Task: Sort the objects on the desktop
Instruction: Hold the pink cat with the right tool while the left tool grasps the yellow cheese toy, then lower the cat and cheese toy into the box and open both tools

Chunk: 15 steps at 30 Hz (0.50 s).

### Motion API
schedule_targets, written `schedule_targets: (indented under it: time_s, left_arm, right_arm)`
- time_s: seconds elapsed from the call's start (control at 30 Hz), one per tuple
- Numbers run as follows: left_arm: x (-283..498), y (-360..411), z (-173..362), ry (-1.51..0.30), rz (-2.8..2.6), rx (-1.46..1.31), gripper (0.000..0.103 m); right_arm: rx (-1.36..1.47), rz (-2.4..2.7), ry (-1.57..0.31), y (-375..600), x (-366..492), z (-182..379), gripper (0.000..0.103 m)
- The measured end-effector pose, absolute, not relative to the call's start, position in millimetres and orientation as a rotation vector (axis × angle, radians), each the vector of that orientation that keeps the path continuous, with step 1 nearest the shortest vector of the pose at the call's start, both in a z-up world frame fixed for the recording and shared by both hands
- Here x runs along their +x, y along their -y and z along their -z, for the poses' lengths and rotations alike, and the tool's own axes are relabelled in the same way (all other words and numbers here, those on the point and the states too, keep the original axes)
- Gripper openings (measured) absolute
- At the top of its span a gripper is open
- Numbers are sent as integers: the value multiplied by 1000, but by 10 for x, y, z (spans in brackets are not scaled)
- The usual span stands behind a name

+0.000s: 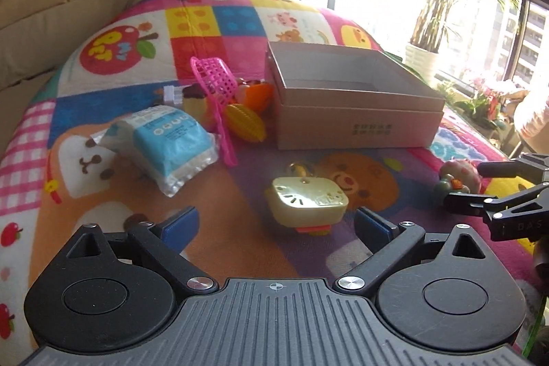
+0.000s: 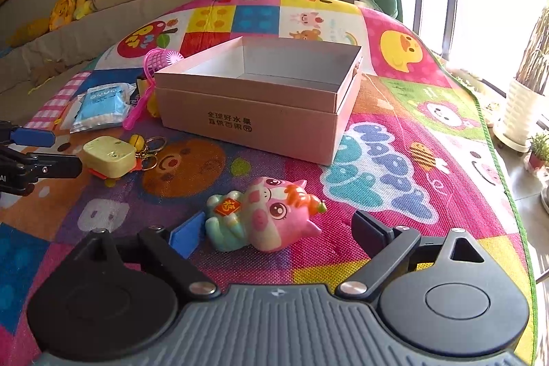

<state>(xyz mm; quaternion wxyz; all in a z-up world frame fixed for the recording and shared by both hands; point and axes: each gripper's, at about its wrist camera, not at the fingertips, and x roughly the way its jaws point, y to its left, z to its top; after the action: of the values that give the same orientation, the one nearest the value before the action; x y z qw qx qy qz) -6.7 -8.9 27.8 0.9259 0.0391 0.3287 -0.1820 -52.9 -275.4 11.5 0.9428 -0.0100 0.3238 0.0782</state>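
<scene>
Pink pig toy (image 2: pixel 266 216) before the box (image 2: pixel 254 98): right gripper (image 2: pixel 274 228), fingers spread, should straddle its body; left gripper (image 1: pixel 276 223) is spread, empty.

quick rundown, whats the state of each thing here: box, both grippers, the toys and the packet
cardboard box: open, nothing seen inside
left gripper: open, holds nothing, yellow box toy just ahead of it
right gripper: open, astride the pink pig toy, not gripping
pink pig toy: lying on its side on the mat
yellow box toy: on the mat, keyring attached
blue packet: sealed, lying on the mat
pink scoop: propped on the small toys beside the cardboard box
</scene>
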Motion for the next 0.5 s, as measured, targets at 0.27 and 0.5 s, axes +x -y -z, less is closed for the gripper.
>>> schedule_targets:
  time_s: [0.27, 0.5]
  left_arm:
    - [-9, 601, -143, -646, 277, 200, 86]
    - [-34, 556, -116, -641, 265, 208, 63]
  right_arm:
    - [-94, -161, -626, 2657, -601, -137, 92]
    - [-145, -156, -643, 2594, -528, -137, 91]
